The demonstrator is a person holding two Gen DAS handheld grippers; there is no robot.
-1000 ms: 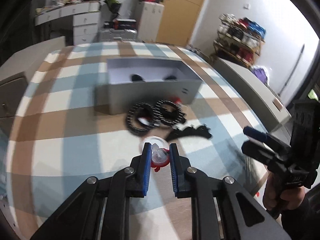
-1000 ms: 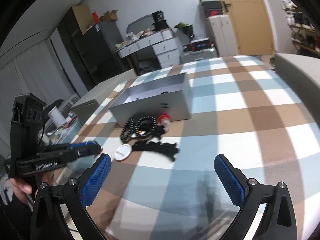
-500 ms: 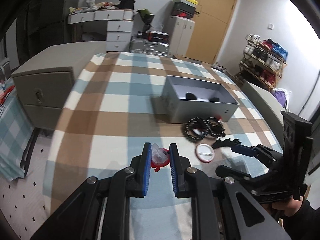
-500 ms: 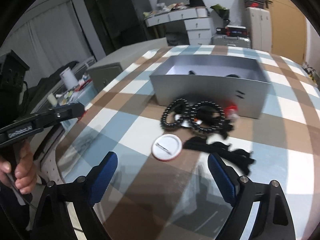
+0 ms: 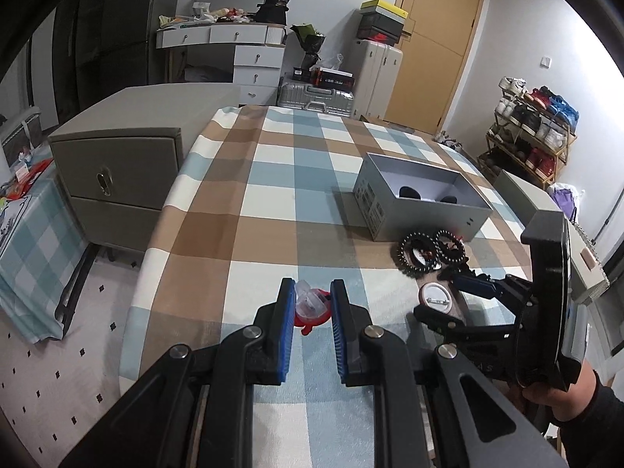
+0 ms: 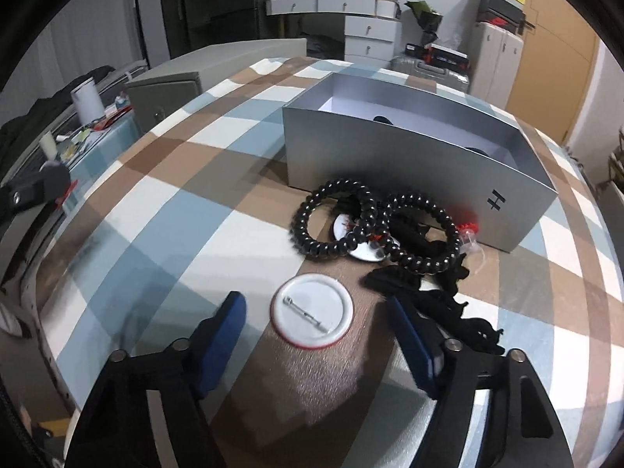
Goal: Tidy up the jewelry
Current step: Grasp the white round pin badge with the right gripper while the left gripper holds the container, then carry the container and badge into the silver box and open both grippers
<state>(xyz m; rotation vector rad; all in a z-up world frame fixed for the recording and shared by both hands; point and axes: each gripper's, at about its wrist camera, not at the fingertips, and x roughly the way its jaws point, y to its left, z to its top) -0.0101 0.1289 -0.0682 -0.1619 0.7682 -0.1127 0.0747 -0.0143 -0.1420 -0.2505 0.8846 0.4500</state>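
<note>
My left gripper is shut on a small red and clear plastic piece, held above the checked tablecloth. In the right wrist view, a white round pin badge lies back-up on the cloth. My right gripper straddles it with jaws closing, and the pads are still apart from its rim. The left wrist view shows that right gripper over the badge. Behind lie two black spiral hair ties, a second badge, black fabric pieces and an open grey box.
A small red item rests against the box's front wall. A grey drawer cabinet stands past the table's left edge. White drawers and a shoe rack are far behind. A hand grips the right tool.
My right gripper came down and forward over the white badge while its jaws narrowed. My left gripper swung away from the pile to the left, keeping hold of the red piece.
</note>
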